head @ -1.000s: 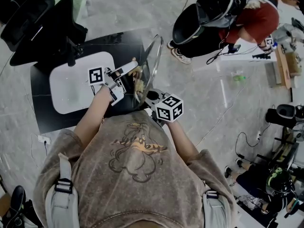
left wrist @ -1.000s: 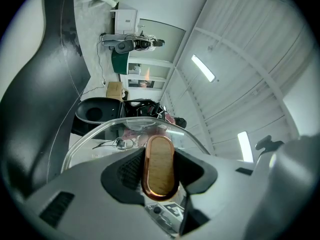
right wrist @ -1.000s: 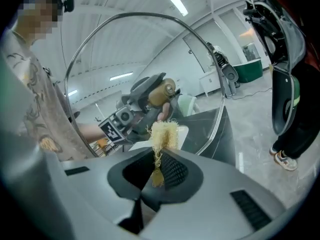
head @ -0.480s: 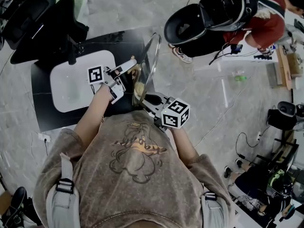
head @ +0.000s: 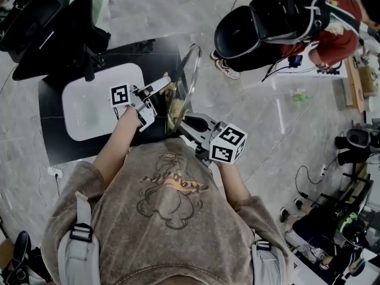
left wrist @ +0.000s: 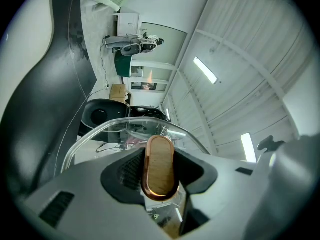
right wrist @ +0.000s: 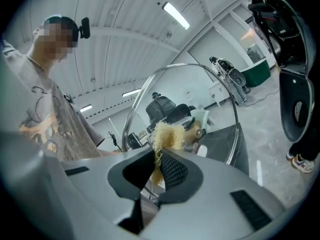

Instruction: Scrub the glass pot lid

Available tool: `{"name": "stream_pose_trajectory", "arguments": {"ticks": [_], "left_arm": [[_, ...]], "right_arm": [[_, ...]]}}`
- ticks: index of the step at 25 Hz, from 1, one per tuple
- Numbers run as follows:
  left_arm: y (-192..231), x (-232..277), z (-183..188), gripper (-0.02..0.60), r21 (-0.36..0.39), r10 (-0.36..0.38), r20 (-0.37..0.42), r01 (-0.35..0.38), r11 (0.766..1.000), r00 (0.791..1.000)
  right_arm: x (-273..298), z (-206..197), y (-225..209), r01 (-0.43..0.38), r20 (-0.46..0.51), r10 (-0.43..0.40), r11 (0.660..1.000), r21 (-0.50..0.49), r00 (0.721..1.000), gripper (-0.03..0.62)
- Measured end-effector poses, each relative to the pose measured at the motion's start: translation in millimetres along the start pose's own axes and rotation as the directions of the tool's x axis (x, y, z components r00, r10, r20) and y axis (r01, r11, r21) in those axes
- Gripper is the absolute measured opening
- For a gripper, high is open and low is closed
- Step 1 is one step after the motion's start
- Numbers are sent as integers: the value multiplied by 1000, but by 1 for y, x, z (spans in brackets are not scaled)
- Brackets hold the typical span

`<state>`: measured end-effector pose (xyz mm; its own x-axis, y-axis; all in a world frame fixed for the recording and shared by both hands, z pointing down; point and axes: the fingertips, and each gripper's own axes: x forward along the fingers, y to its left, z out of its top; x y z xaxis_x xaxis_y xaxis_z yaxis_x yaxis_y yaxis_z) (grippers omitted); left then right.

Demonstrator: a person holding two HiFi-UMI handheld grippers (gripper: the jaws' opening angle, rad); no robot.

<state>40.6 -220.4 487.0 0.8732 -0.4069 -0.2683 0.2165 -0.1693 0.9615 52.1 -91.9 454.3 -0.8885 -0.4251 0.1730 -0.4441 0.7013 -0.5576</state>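
1. While the glass pot lid [head: 191, 70] stands on edge at the centre of the head view, its rim running from upper centre down toward the person's chest, we see the left gripper [head: 163, 89] reach it from the left. The right gripper [head: 181, 120] comes in from the lower right.
2. In the left gripper view, the jaws are clamped on the lid's knob [left wrist: 159, 167], a wood-faced oval with a copper rim at lower centre. The curved glass arches behind it.
3. In the right gripper view, the jaws are pinched on a yellow fibrous scrubber [right wrist: 166, 134]. Its tuft sits right at the glass in mid-frame, and we cannot tell whether it presses.
4. For room to move, the left face of the lid is crowded by the left gripper and forearm. To the right of the rim we find open grey floor [head: 261, 117], entered only by the right gripper.
5. The lid hangs in the air over the right edge of the black table top [head: 65, 144]. A white board [head: 98, 108] lies on that table at centre left.
6. Around it, a black chair [head: 41, 28] fills the upper left. A person [head: 332, 16] in a red top is at the upper right, and cables [head: 297, 177] trail along the right side.
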Motion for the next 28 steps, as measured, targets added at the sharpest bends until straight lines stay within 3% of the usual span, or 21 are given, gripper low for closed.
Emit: {"name": "stream_pose_trajectory", "arguments": {"ticks": [18,28], "left_arm": [[0,0,-4,179,-29,-22,-8,22,999,1000],[-6,1,-7,179,-56,-54,-6,53,997,999]], "right_arm": [[-11,85,-10,51,208,-43,998,-35,977,41],[1,102,-38,117,243,-103,992,-42,965,41]]}}
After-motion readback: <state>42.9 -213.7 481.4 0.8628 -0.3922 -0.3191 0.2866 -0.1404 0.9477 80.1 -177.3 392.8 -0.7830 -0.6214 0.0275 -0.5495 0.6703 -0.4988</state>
